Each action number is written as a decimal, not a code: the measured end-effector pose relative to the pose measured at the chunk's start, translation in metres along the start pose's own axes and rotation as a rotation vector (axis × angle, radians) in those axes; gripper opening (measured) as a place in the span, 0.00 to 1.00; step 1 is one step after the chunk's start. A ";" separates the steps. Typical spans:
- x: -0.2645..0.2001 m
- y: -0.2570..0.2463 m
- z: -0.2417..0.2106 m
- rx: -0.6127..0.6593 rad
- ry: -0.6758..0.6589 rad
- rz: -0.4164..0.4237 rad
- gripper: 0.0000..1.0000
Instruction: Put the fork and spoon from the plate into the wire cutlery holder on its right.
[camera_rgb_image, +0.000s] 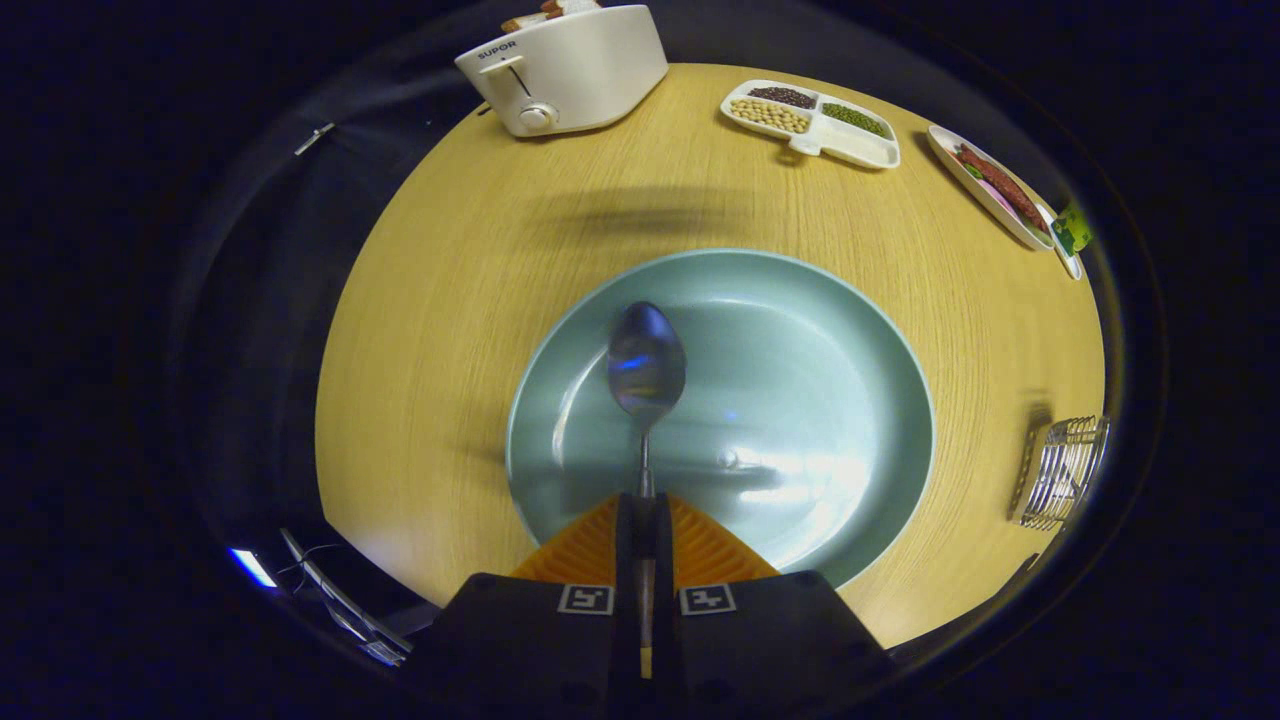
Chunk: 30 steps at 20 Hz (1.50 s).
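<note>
A metal spoon (646, 372) is held by its handle between the 2 fingers of the claw (645, 520), which are pressed together on it from either side. The spoon's long axis runs straight ahead along the fingers, in line with them. Its bowl is the far end, pointing away from the claw, and the thin handle runs back between the fingers, with its tail end showing in the narrow gap between them. The spoon's bowl faces the camera and hangs over the middle of a pale blue-green round plate (830, 340). No part of the spoon can be seen touching the plate, though the view does not make the gap certain.

The plate rests on a round, light wood-grain surface (450, 300), just ahead of and below the fingers. To the right of the plate, near the rim of the surface and well apart from the spoon, stands a wire cutlery holder (1062, 472) made of thin metal bars.

Beyond the plate, at the far side of the surface, sits a white toaster (565, 70) with bread slices in its slots. To the toaster's right lies a white divided tray (812, 122) with 3 compartments of beans or grains. Farther right is a white dish (990, 190) holding red and pink food.
</note>
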<state>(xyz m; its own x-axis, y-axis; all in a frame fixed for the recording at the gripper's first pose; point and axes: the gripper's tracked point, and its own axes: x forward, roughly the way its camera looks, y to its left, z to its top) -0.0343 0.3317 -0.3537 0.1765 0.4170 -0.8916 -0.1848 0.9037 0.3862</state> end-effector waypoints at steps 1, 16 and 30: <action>-0.004 -0.002 0.003 0.007 -0.019 0.004 0.09; -0.151 -0.064 0.030 0.019 -0.126 0.175 0.09; -0.243 -0.287 -0.034 0.009 0.084 -0.083 0.09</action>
<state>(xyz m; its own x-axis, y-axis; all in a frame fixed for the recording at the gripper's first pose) -0.0567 -0.0325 -0.2557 0.1095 0.3315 -0.9371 -0.1642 0.9358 0.3119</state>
